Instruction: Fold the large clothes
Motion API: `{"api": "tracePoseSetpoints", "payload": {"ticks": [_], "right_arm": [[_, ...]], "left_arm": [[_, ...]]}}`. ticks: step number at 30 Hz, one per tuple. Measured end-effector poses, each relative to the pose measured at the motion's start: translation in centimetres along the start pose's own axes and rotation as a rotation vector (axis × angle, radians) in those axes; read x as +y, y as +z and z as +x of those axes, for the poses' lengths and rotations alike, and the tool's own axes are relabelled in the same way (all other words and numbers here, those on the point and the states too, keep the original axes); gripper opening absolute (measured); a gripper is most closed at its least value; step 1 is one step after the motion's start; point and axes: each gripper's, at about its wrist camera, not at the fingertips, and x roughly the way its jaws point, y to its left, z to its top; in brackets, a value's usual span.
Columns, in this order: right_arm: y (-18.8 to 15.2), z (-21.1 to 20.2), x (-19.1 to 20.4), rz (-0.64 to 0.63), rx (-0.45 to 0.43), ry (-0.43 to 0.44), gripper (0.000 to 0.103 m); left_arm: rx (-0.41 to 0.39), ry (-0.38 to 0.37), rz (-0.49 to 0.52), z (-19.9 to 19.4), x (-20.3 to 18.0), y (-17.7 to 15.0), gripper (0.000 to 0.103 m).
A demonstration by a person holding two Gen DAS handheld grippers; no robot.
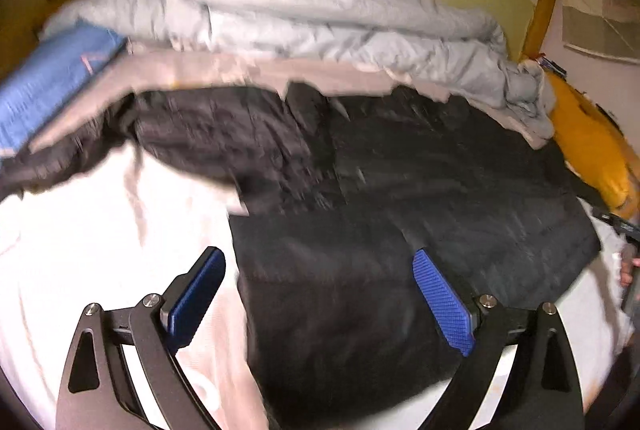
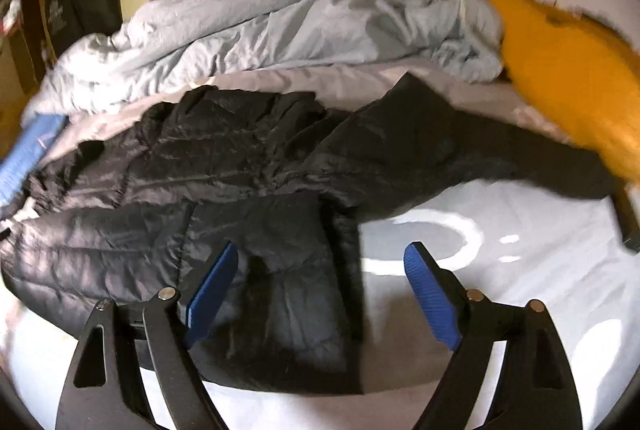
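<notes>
Black puffer jacket (image 2: 208, 190) spread flat mid-bed, hem toward the near edge of the bed (image 2: 500, 270), likely laid out for folding. Left claw (image 1: 320, 302) and right claw (image 2: 320, 294) spread wide above it, pinching nothing.

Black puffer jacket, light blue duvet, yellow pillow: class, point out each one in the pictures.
Black puffer jacket (image 2: 264, 230): right wrist view, on the quilted panel folded over its front.
Light blue duvet (image 2: 280, 26): right wrist view, on the crumpled middle.
Yellow pillow (image 2: 560, 78): right wrist view, on its broad side.
</notes>
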Motion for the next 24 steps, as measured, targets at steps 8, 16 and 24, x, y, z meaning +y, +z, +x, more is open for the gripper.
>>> {"api": "tracePoseSetpoints", "payload": {"ticks": [8,16,24], "right_arm": [[-1.0,2.1,1.9,-0.077,0.031,-0.026,0.001],[-2.2,-1.6,3.2,-0.142,-0.031,-0.174,0.001],[-2.6,1.9,2.1,-0.111,0.061,-0.172,0.008]], "left_arm": [[0.056,-0.120,0.000,1.3,-0.7,-1.4,0.032],[-0.037,-0.067,0.046,3.1,-1.6,0.3,0.017],[-0.043,0.055,0.003,3.0,-0.3,-0.5,0.080]]}}
